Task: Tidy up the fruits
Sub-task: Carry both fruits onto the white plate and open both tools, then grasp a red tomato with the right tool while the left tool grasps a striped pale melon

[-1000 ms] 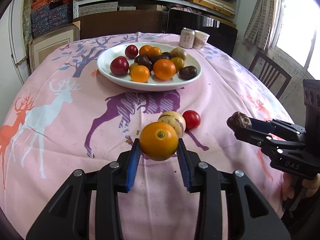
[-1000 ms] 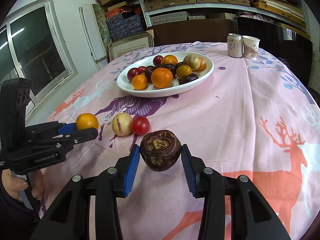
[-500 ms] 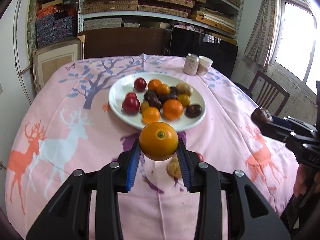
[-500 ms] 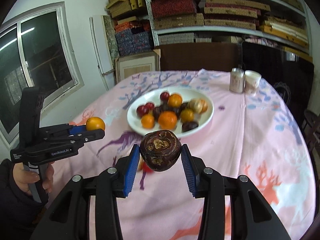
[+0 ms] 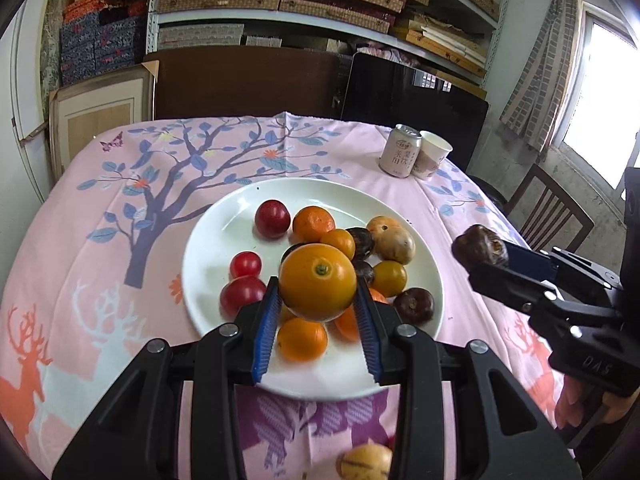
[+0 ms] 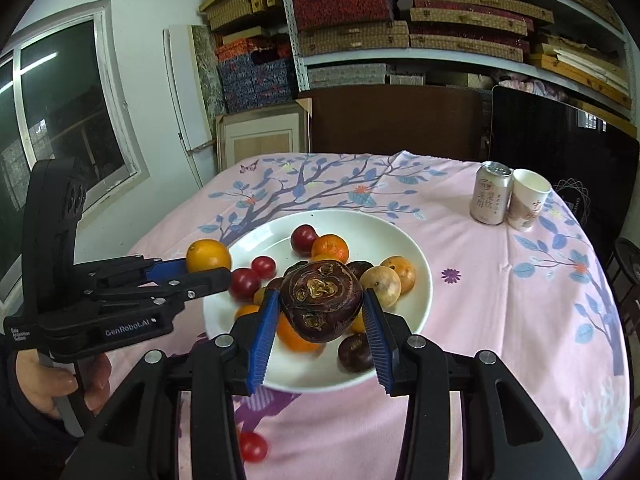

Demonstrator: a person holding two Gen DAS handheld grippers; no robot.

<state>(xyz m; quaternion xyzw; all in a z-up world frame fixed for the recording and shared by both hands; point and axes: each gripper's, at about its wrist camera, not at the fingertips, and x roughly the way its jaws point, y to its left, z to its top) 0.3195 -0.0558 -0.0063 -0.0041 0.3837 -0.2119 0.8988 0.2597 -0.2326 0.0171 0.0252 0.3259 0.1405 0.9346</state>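
Observation:
My left gripper [image 5: 318, 322] is shut on an orange [image 5: 317, 287] and holds it above the near part of a white plate [image 5: 208, 236] that holds several fruits. My right gripper [image 6: 322, 326] is shut on a dark brown fruit [image 6: 321, 300] above the near side of the same plate [image 6: 404, 240]. The right gripper's dark fruit also shows at the right in the left wrist view [image 5: 479, 247]. The left gripper's orange shows at the plate's left rim in the right wrist view [image 6: 208, 256].
A yellowish fruit [image 5: 364, 462] and a red tomato [image 6: 253, 446] lie on the pink tablecloth [image 6: 500, 320] near me. A can [image 6: 491, 199] and a paper cup [image 6: 526, 199] stand at the far right. A chair [image 5: 550, 216] stands right of the table.
Both grippers have moved forward with their fruits and now hang over the plate. The loose fruits on the cloth have dropped to the bottom of the views.

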